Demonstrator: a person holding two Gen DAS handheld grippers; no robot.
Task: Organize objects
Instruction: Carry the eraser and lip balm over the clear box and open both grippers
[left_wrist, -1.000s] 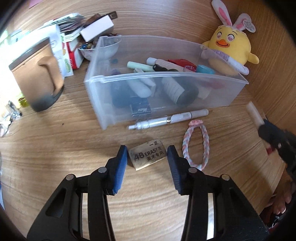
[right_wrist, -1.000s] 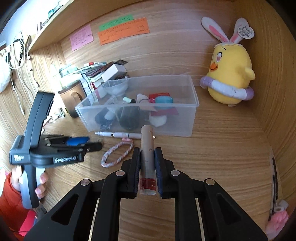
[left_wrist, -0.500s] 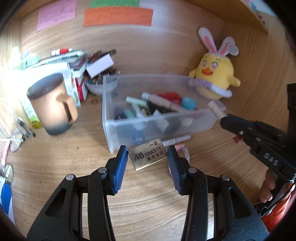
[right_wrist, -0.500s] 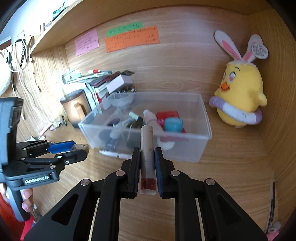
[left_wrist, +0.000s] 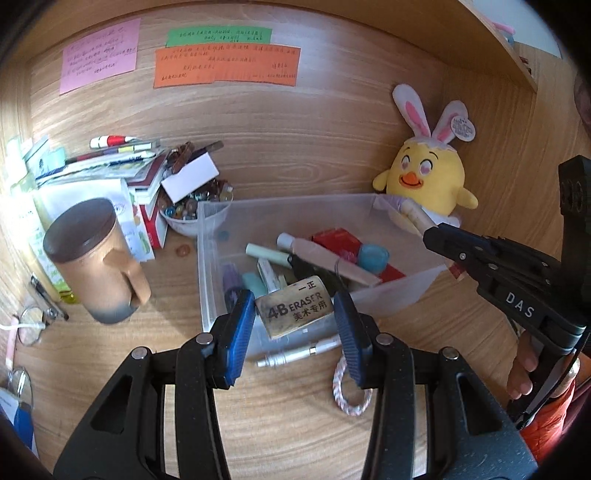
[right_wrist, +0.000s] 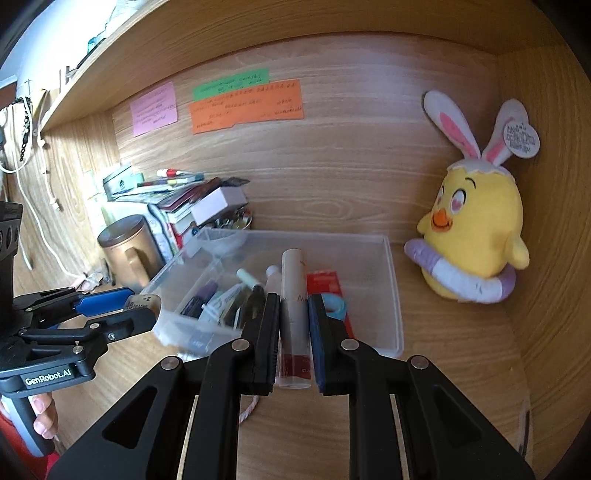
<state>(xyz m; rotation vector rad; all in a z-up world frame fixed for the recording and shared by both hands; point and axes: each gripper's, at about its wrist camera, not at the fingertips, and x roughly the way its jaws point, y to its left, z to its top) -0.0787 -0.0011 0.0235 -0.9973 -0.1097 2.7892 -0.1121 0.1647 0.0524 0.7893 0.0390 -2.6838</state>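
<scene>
My left gripper (left_wrist: 295, 314) is shut on a tan 4B eraser (left_wrist: 293, 311) and holds it in the air over the near edge of the clear plastic bin (left_wrist: 214, 214). My right gripper (right_wrist: 294, 314) is shut on a white and pink tube (right_wrist: 294, 295) and holds it above the bin (right_wrist: 393, 280), which holds several pens, tubes and a red box. The right gripper also shows in the left wrist view (left_wrist: 436, 232), and the left one in the right wrist view (right_wrist: 144, 306). A white pen (left_wrist: 299, 355) and a braided cord loop (left_wrist: 351, 387) lie on the desk in front of the bin.
A yellow plush chick (left_wrist: 424, 181) sits right of the bin against the back wall. A brown mug (left_wrist: 92, 258), a stack of books and papers (left_wrist: 110, 166) and a bowl of beads (left_wrist: 192, 210) stand to the left. Glasses (left_wrist: 29, 325) lie at the far left.
Both grippers have risen and moved toward the bin with their objects. The eraser has left the desk and the tube now hangs over the bin's inside.
</scene>
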